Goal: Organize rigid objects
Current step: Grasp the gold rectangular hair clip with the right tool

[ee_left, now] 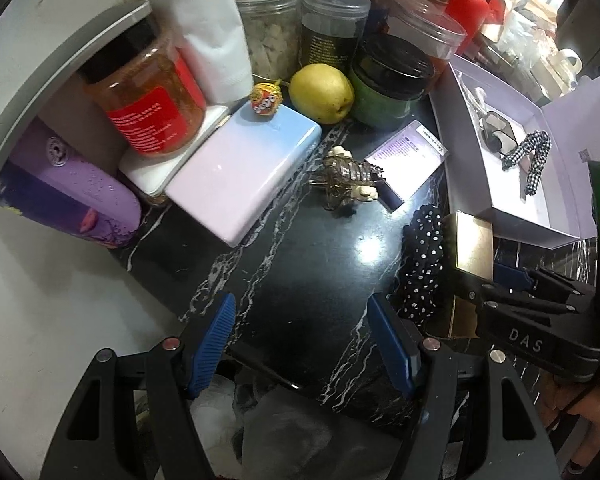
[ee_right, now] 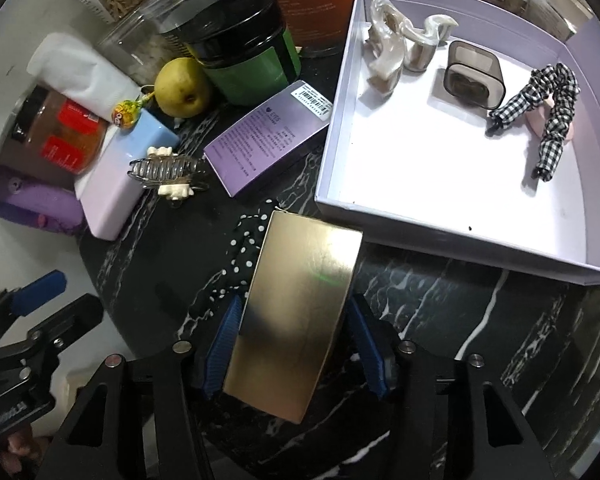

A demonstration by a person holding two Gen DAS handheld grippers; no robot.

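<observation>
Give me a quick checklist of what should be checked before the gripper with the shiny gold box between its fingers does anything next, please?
1. Shiny gold cardboard box sits between the right gripper fingers: ok.
2. Blue pads pressing firmly on both of the box's sides: cannot tell; the left pad looks in contact, the right shows a small gap.
3. Black polka-dot fabric scrunchie clear of the grip: not ok; it lies against the box's left edge.
4. Free space in the white open cardboard tray: ok; its near half is bare.
5. Left gripper out of the way: ok; open over the black marble counter, holding nothing.
</observation>
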